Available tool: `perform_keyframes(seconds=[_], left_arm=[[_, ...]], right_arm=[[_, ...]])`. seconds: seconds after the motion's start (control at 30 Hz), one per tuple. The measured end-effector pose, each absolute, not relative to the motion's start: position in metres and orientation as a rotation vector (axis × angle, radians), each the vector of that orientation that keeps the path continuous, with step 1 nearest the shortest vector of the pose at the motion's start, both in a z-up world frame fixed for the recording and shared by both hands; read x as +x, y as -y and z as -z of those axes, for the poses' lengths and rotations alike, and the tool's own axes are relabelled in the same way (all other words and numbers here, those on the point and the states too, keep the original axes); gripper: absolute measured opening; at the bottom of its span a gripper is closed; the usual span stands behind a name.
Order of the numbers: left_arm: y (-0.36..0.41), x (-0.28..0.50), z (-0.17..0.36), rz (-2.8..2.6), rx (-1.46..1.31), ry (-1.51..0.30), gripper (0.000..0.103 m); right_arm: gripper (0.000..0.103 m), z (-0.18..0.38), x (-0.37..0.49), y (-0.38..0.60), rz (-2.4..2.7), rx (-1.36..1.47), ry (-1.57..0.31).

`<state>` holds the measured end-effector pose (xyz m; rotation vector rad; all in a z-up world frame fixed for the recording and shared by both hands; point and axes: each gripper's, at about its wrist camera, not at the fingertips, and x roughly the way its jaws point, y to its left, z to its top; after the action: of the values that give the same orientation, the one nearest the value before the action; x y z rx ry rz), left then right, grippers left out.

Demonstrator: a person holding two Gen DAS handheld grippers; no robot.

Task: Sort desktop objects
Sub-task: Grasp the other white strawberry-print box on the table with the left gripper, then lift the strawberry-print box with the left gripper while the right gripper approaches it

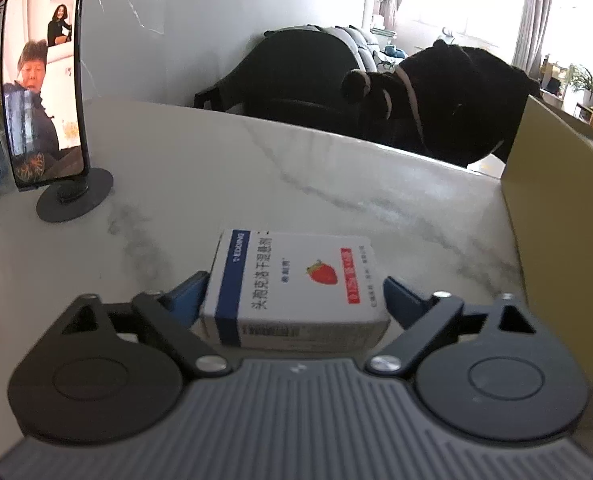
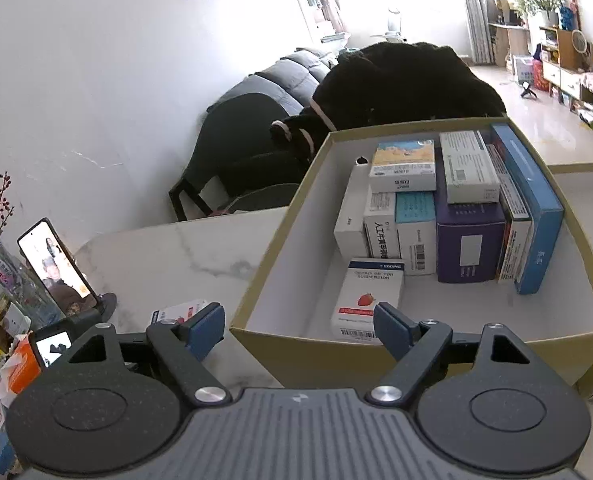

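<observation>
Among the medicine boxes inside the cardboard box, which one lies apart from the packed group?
The strawberry-printed box, lying flat alone nearest the right gripper; the others stand packed together.

White, blue-banded medicine box (image 1: 296, 284)

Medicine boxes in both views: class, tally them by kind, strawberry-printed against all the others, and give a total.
Strawberry-printed boxes: 2
Other boxes: 8 visible
Total: 10

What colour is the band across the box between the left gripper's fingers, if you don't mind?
Dark blue, on the white strawberry box; clearest in the left wrist view.
</observation>
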<state>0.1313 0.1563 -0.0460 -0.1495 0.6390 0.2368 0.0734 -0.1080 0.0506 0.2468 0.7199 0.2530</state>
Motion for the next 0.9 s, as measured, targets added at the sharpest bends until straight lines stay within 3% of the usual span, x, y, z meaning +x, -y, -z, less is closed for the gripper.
perform_keyframes(seconds=[0.67, 0.9], left_arm=[[-0.175, 0.068, 0.043, 0.06, -0.133, -0.589, 0.087], [-0.171, 0.029, 0.025, 0.186, -0.071, -0.514, 0.087]], right_arm=[[0.084, -0.05, 0.05, 0.075, -0.383, 0.11, -0.696], [0.079, -0.048, 0.04, 0.055, -0.492, 0.083, -0.739]])
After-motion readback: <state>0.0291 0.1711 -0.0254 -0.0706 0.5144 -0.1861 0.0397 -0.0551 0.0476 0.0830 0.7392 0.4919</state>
